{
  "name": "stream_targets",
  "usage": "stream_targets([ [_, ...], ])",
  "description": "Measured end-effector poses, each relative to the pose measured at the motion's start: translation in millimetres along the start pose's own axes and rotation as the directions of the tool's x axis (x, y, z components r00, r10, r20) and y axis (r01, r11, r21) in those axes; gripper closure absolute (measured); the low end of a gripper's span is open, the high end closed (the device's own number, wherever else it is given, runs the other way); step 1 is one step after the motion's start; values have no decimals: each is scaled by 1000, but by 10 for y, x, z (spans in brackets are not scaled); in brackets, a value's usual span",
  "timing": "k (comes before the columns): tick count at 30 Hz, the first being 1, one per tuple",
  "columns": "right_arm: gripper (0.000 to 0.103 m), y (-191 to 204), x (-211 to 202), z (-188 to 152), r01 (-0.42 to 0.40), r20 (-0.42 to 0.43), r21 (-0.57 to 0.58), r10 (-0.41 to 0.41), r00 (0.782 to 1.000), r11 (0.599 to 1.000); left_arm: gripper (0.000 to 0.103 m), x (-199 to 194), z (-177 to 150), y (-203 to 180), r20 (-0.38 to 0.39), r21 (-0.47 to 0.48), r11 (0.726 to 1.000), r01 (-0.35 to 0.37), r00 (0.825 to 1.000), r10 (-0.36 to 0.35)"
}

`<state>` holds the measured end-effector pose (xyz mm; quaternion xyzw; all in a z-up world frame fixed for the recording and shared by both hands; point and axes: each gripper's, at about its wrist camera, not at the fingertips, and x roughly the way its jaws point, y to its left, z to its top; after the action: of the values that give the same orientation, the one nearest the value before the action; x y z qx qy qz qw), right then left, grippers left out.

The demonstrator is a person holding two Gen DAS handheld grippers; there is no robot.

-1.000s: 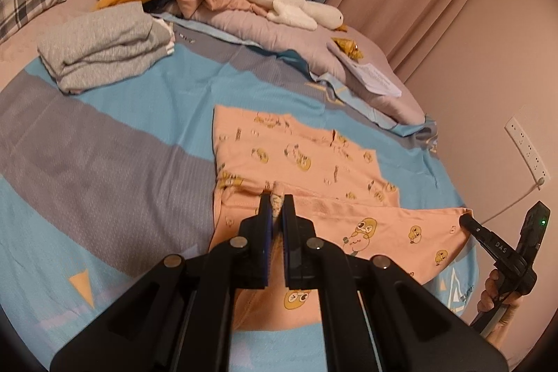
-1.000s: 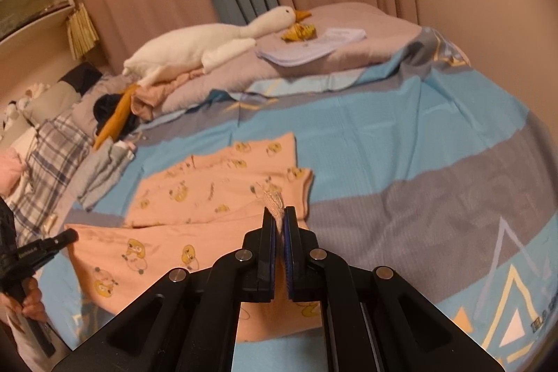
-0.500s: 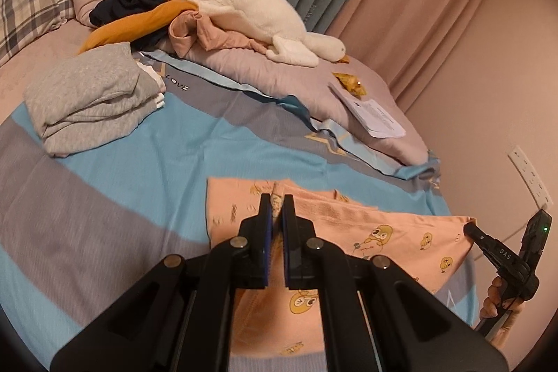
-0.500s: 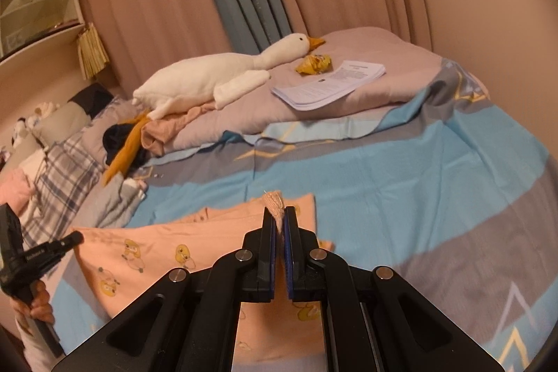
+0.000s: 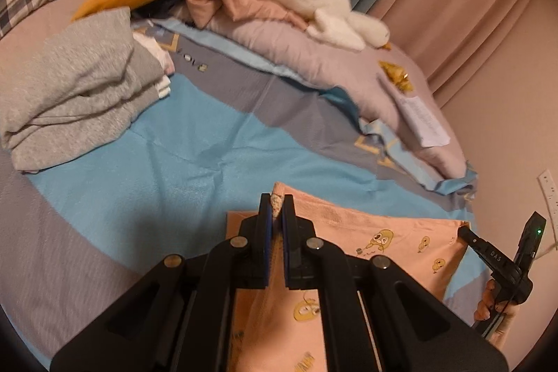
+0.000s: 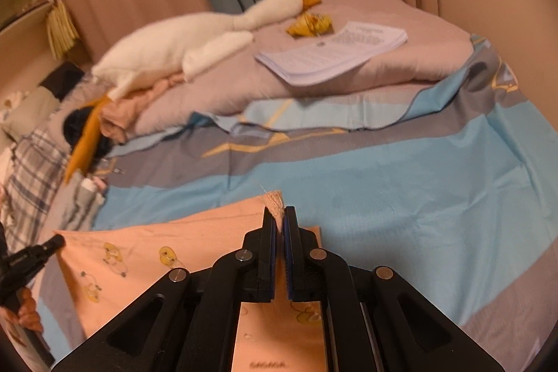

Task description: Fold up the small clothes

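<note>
we hold the peach duck-print garment (image 5: 401, 243) by two corners, the left gripper (image 5: 276, 215) and the right gripper (image 6: 280, 218) each pinching a bit of its edge, the cloth lying on the blue band of the bed (image 5: 157, 183) near its foot. to fold well, we carry both corners level and lay them square on the far edge. the right view shows the papers (image 6: 334, 54) on the pillow plainly; the left view shows the folded grey clothes (image 5: 76, 100).
</note>
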<state>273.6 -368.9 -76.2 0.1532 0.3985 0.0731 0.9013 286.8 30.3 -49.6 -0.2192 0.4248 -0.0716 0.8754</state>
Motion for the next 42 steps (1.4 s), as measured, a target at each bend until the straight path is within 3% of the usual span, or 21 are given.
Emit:
stream_targets([
  [6, 98, -77, 425, -3, 47, -82, 0, -47, 996, 999, 99, 408, 5, 38, -58, 12, 998, -67, 996, 68],
  [17, 98, -228, 776, -118, 81, -158, 30, -76, 985, 996, 96, 813, -89, 265, -141, -9, 991, -131, 982, 129],
  [26, 98, -223, 778, -164, 136, -157, 6, -133, 979, 991, 95, 793, -110, 239, -145, -20, 990, -140, 980, 135],
  [28, 98, -208, 731, -159, 151, -163, -3, -150, 975, 988, 88, 729, -130, 234, -145, -30, 990, -140, 980, 134],
  [33, 95, -152, 485, -164, 172, -131, -26, -173, 976, 985, 59, 468, -246, 187, -134, -26, 992, -125, 984, 120],
  [35, 81, -152, 348, -177, 169, -112, -17, -170, 979, 986, 48, 318, -313, 160, -119, -24, 993, -111, 987, 108],
  [37, 54, -171, 146, -212, 154, -81, 5, -153, 985, 988, 38, 175, -381, 136, -110, -22, 995, -93, 990, 90],
  [42, 48, -235, -277, -365, 109, -39, 53, -107, 994, 993, 25, -175, -628, 124, -90, -31, 999, -41, 995, 38],
])
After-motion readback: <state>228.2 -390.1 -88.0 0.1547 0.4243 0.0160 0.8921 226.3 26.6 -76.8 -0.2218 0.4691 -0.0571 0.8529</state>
